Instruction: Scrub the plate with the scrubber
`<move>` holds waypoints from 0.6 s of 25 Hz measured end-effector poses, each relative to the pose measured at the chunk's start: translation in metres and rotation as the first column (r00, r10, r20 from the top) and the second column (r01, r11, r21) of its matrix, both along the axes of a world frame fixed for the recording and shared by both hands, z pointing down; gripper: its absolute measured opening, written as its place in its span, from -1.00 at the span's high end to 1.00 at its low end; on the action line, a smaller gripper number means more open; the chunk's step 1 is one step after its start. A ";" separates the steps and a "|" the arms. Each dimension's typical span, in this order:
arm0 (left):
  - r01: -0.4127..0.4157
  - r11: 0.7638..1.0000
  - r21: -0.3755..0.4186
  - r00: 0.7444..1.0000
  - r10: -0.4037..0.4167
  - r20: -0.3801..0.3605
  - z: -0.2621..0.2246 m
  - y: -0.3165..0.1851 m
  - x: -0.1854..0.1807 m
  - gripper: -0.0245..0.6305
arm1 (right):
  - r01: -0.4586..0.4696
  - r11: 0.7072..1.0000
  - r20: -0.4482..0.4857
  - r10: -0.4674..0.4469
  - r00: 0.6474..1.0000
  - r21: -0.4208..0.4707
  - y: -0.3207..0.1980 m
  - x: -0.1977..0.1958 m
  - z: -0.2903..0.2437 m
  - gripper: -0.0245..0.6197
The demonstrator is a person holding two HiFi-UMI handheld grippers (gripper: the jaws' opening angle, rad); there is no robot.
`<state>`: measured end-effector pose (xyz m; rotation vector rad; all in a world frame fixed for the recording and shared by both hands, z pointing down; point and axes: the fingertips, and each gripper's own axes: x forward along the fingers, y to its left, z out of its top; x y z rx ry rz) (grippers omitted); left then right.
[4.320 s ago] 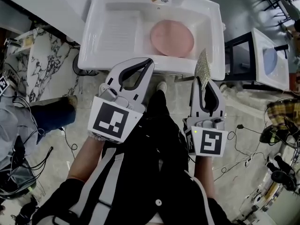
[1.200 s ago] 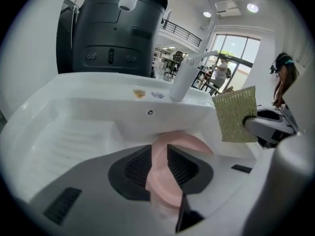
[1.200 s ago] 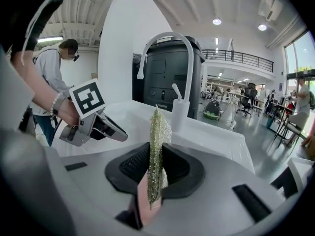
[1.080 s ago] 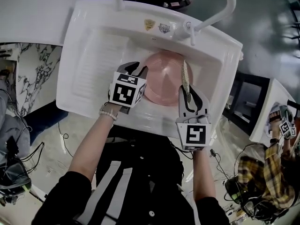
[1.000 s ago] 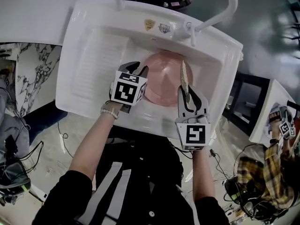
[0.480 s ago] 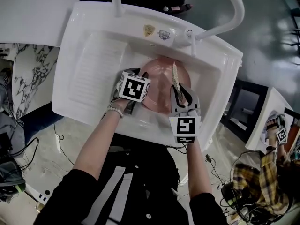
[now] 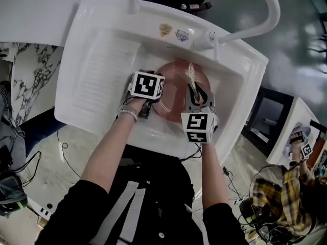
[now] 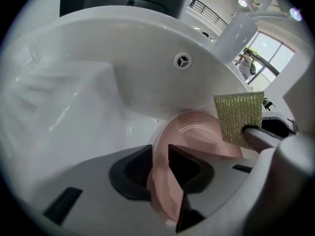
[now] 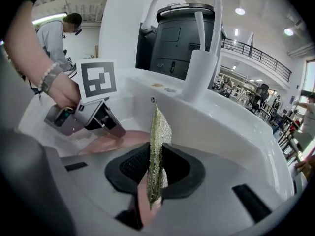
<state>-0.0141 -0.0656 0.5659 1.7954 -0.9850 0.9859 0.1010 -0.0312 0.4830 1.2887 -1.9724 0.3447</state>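
Left gripper view, entry one: the left gripper [image 8: 158, 156] is being shown with its jaws drawn narrow on the near rim of the pink plate [image 8: 197, 132]. The rim is being pinched between the two dark pads. The plate is thereby being steadied inside the basin of the sink [image 8: 74, 107], in the part below the faucet [image 9: 199, 73].

Entry two: the right gripper [image 9: 155, 168] is being shown clamped on the scrubber [image 9: 156, 141], a thin gold-green mesh pad. The pad is being held upright and edge-on. Its lower end is being gripped between the jaws, and its free end is being pointed toward the back wall of the sink.

Entry three: within the sink basin, the scrubber is being carried over the face of the plate, on the side away from the pinched rim. Contact between pad and plate is not being made plain in any view.

Entry four: the faucet is being seen rising from the back rim of the sink, with no water seen running from it. The ribbed drainboard [image 7: 107, 70] at the sink's other end is being left unused.

Step in hand, as judged: the plate is being secured and the scrubber brought to it, while scrubbing proper is not yet being seen.

Next move, as judged: the flat of the pad is being called for against the plate's face, pressed and worked in strokes. The rim pinch needs keeping firm so that the plate is not shoved along the sink floor.
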 end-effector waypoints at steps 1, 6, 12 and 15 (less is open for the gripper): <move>0.009 1.000 -0.010 1.000 -0.009 -0.003 0.001 -0.001 -0.001 0.62 | 0.000 1.000 -0.015 0.000 1.000 -0.009 -0.001 0.000 0.004 0.71; 0.025 0.999 -0.040 0.999 -0.026 -0.027 0.003 -0.002 -0.004 0.85 | 0.021 0.998 -0.096 -0.026 0.995 -0.052 -0.002 0.001 0.022 0.71; 0.014 0.998 -0.062 0.997 -0.019 -0.076 0.000 -0.002 -0.001 0.85 | 0.028 0.996 -0.222 -0.047 0.974 -0.087 -0.007 0.007 0.041 0.71; 0.007 0.998 -0.069 0.995 -0.014 -0.100 0.000 -0.001 0.000 0.85 | 0.060 0.992 -0.252 -0.086 0.964 -0.111 -0.007 0.000 0.052 0.71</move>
